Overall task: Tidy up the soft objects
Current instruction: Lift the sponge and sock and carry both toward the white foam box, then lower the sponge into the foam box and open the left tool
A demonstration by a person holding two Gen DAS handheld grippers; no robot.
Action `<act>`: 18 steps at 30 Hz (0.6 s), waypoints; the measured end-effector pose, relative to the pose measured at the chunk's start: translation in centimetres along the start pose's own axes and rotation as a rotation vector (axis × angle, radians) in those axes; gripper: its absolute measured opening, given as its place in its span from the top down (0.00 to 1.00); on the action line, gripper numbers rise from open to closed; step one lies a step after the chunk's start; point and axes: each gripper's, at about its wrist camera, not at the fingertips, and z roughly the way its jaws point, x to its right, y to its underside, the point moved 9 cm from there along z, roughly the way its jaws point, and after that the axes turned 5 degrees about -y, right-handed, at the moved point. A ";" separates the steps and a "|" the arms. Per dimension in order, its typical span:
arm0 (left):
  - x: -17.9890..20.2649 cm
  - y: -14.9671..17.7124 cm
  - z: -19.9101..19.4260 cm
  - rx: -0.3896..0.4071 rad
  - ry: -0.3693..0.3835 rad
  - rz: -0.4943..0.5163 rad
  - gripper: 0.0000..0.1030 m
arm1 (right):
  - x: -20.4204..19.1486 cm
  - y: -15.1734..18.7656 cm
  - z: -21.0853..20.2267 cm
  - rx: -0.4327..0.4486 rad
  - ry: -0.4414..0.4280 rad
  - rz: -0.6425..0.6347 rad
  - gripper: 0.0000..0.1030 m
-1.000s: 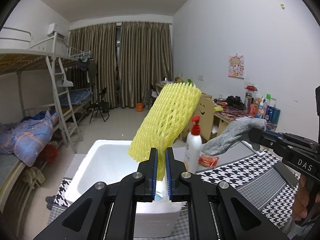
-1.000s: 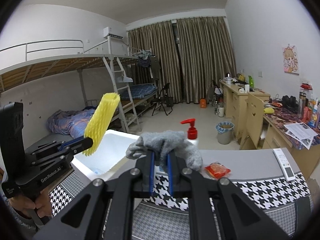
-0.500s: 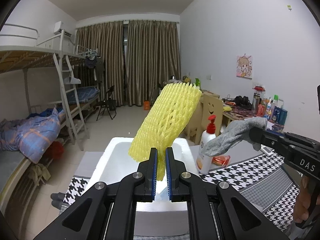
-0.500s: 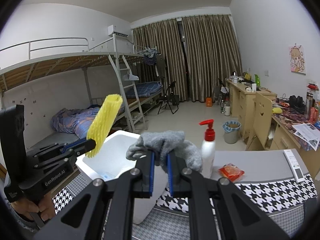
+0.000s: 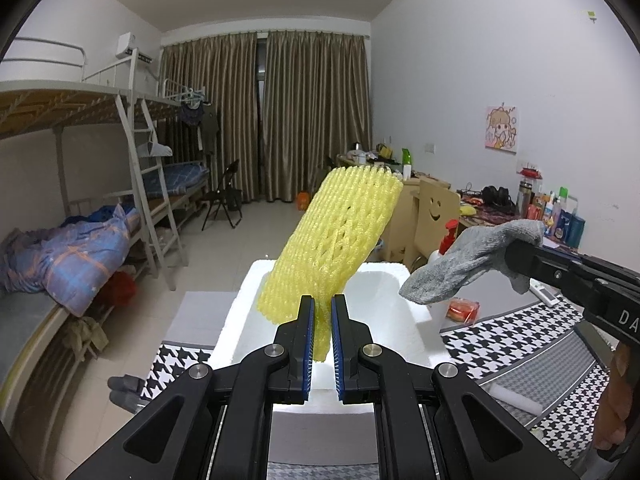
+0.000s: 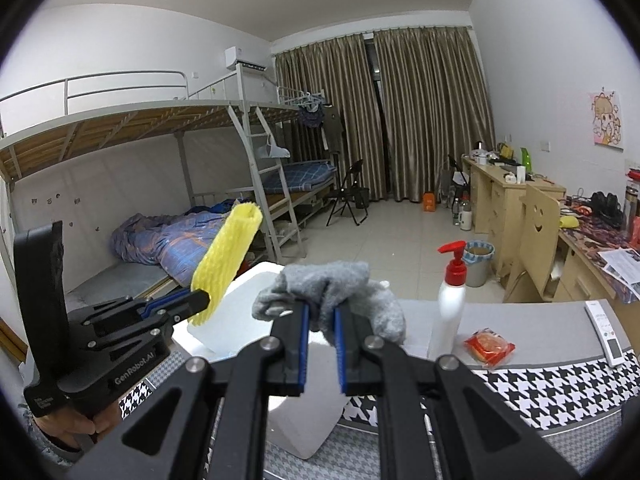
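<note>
- We see the left hand-held gripper drawn in to a narrow gap, its blue-lined jaws pinching the lower end of the yellow foam net sleeve; the sleeve rises from the jaws tilted up and to the right, and hangs above the open white foam box.
- The right hand-held gripper is likewise nearly closed, clamped on the grey sock; the sock bunches over the tops of both jaws and droops on the right side.
- In the left wrist view the sock's free end hangs over the right rim of the box; in the right wrist view the foam box sits just behind and below the sock.
- The box stands on the tabletop, which is covered in black-and-white houndstooth cloth; a white pump bottle with a red head stands beside the box, with a small orange packet near it and a white remote farther right.
- Against the view a second ago, both grips are unchanged; the box now fills more of the left wrist view and lies directly under the sleeve; the sock has come closer to the box, and the pump bottle, then clear of the sock, is now largely hidden behind it in the left wrist view.
</note>
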 end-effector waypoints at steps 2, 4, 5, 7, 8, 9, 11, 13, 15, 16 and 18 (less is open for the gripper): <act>-0.2 0.2 0.2 -0.006 0.006 -0.003 0.92 | 0.1 -0.1 0.2 -0.001 0.001 0.006 0.86; -0.2 0.2 0.6 -0.013 0.011 -0.003 0.92 | 0.1 -0.1 0.3 -0.002 0.003 0.009 0.86; -0.2 0.2 0.8 -0.015 0.013 -0.001 0.92 | 0.2 0.0 0.4 -0.004 0.004 0.009 0.86; -0.2 0.3 1.3 -0.026 0.018 0.000 0.91 | 0.1 -0.1 0.6 -0.007 0.010 0.008 0.86; -0.4 0.4 1.5 -0.030 0.019 -0.003 0.91 | 0.1 -0.1 0.7 -0.008 0.012 0.009 0.86; -0.4 0.5 1.6 -0.033 0.022 -0.005 0.91 | 0.2 -0.1 0.8 -0.009 0.015 0.009 0.86; -0.6 0.7 2.0 -0.044 0.027 -0.005 0.89 | 0.2 -0.1 0.9 -0.010 0.020 0.012 0.86; -0.7 0.9 2.3 -0.051 0.030 -0.003 0.82 | 0.2 -0.1 1.1 -0.013 0.022 0.014 0.86; -1.1 1.1 2.5 -0.062 0.033 -0.008 0.67 | 0.1 -0.1 1.2 -0.015 0.025 0.014 0.86; -1.3 1.1 2.5 -0.062 0.032 -0.012 0.55 | 0.1 -0.2 1.2 -0.015 0.025 0.015 0.86; -1.7 1.1 2.3 -0.056 0.026 -0.027 0.39 | 0.1 -0.2 1.3 -0.015 0.026 0.015 0.86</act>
